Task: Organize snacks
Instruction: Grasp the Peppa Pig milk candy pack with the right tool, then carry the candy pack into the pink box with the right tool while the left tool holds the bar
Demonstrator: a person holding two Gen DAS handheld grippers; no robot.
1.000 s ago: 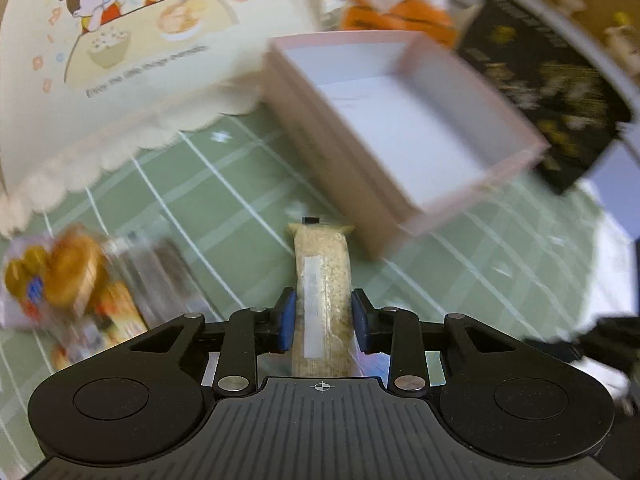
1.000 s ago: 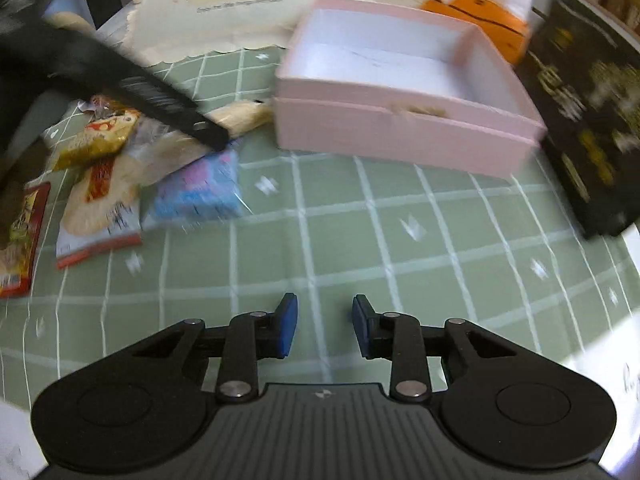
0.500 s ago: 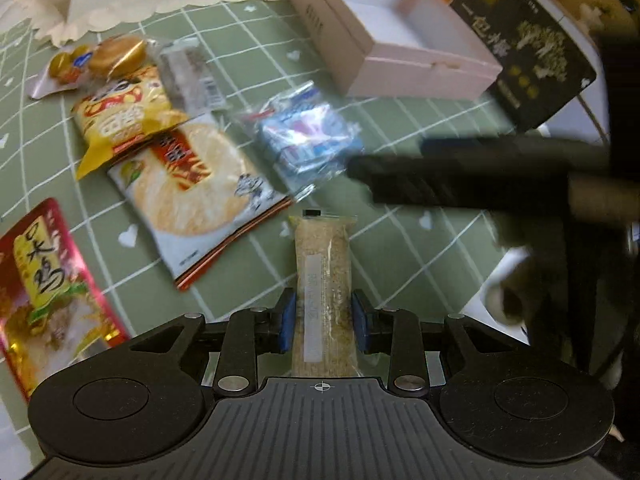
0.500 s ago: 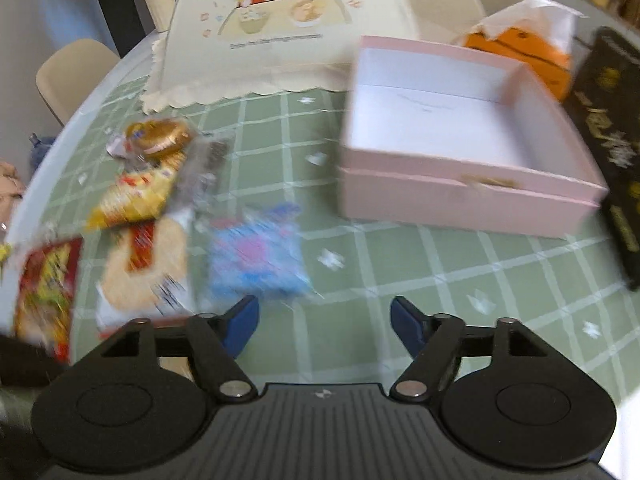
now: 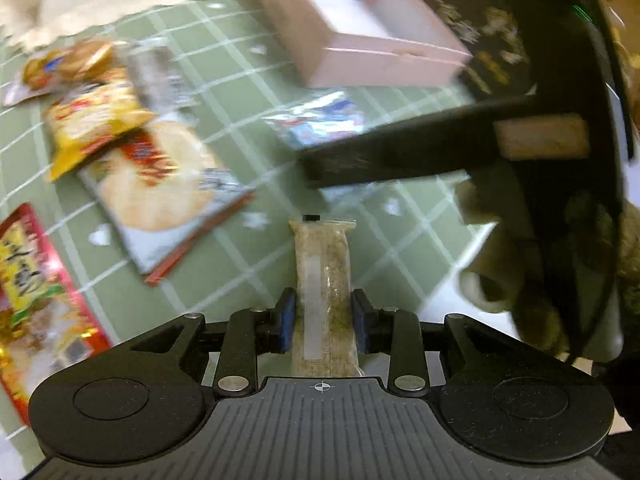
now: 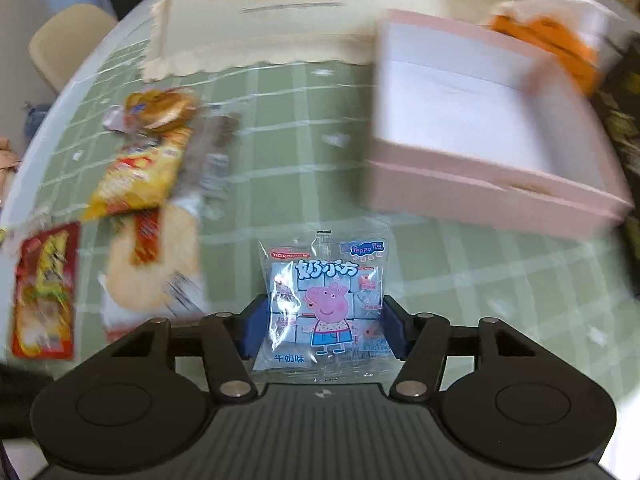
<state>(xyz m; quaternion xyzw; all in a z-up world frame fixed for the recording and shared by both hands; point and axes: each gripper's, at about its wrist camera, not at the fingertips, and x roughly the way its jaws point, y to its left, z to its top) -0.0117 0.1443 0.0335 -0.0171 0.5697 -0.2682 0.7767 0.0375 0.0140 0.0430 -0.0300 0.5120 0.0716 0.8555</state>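
Observation:
My left gripper [image 5: 322,316] is shut on a long beige snack bar [image 5: 324,272] in clear wrap, held above the green checked tablecloth [image 5: 224,272]. My right gripper [image 6: 322,320] has a blue Peppa Pig packet [image 6: 324,292] between its jaws. They are closing, and the pads touch both of its side edges. In the left wrist view the right gripper's dark finger [image 5: 400,152] lies across the same blue packet [image 5: 320,120]. The open pink box [image 6: 480,128] with a bare white floor stands behind and to the right.
Several snack packets lie to the left: a round cracker pack [image 5: 160,192], a yellow pack [image 5: 92,120] and a red pack [image 5: 32,292]. A black box [image 5: 480,40] and an orange tissue box [image 6: 552,36] flank the pink box. A cream food cover [image 6: 272,20] stands behind.
My left gripper swung away from the pink box to above the snack pile, still holding the bar. My right gripper opened wide, came over the blue packet and closed around it.

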